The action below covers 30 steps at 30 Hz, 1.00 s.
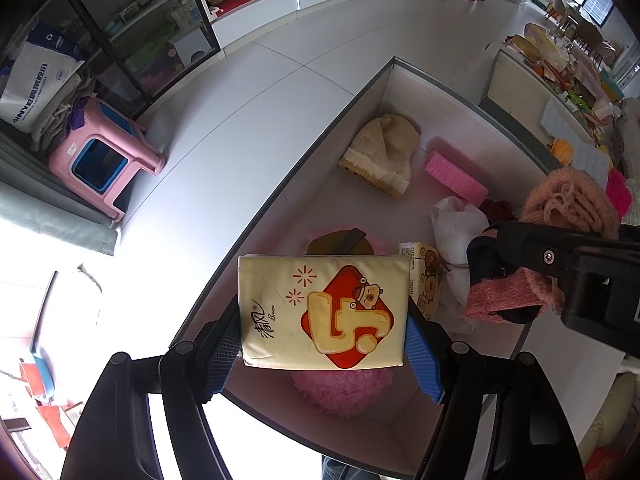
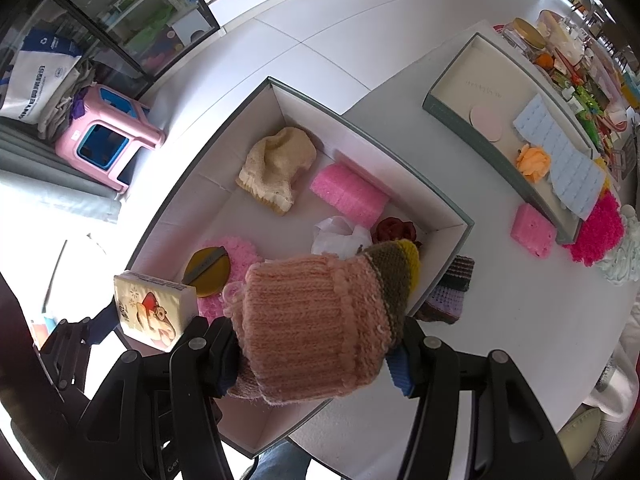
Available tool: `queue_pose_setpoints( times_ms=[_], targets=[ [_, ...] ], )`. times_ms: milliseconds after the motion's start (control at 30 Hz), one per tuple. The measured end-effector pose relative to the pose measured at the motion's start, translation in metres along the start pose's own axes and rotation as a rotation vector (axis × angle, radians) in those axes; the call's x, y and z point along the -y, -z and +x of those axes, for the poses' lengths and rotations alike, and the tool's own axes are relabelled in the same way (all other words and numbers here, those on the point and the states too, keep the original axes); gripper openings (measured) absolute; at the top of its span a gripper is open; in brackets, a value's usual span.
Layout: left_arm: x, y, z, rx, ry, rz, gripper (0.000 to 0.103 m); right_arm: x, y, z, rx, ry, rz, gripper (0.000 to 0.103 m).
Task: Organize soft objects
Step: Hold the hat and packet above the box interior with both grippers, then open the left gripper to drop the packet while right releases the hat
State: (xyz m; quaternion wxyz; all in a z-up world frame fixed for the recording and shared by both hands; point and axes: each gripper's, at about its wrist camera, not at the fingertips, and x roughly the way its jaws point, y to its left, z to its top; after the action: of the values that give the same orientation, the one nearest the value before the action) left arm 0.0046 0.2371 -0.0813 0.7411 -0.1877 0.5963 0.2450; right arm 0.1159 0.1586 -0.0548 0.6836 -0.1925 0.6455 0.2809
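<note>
Glossy yellow rectangular tissue pack point(image 1: 324, 312), printed with a red diamond and cartoon bear, clamped between the ribbed blue pads point(image 1: 424, 356) of the left gripper point(image 1: 322, 354) above the near left corner of the open white-walled box point(image 2: 448, 204). Ribbed salmon knit hat point(image 2: 308, 324) with olive and yellow bands, clamped in the right gripper point(image 2: 316, 368) over the near edge of the box. Inside the box: cream knit hat point(image 2: 276, 168), porous pink sponge block point(image 2: 348, 192), crumpled white plastic bag point(image 2: 340, 236), fluffy pink pad point(image 2: 236, 264). Farther right on the white table point(image 2: 500, 312): shallow green tray point(image 2: 440, 108).
</note>
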Motion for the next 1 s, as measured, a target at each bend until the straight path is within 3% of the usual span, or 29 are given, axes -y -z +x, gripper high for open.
queue_pose_setpoints(
  times_ms=[900,967,1000],
  targets=[
    [0.0009,-0.0018,0.0062,-0.021,0.017,-0.004,0.075,-0.0052,-0.0024,0.0056,-0.012,0.021,-0.018,0.063],
    [-0.0016,-0.0015,0.0045,-0.014,0.026,-0.011,0.075,-0.0067,-0.0028,0.0048,-0.006,0.027,-0.027,0.064],
    [-0.0027,-0.0011,0.0041,-0.014,0.031,-0.016,0.081,-0.0076,-0.0028,0.0042,-0.003,0.03,-0.032,0.067]
  ],
)
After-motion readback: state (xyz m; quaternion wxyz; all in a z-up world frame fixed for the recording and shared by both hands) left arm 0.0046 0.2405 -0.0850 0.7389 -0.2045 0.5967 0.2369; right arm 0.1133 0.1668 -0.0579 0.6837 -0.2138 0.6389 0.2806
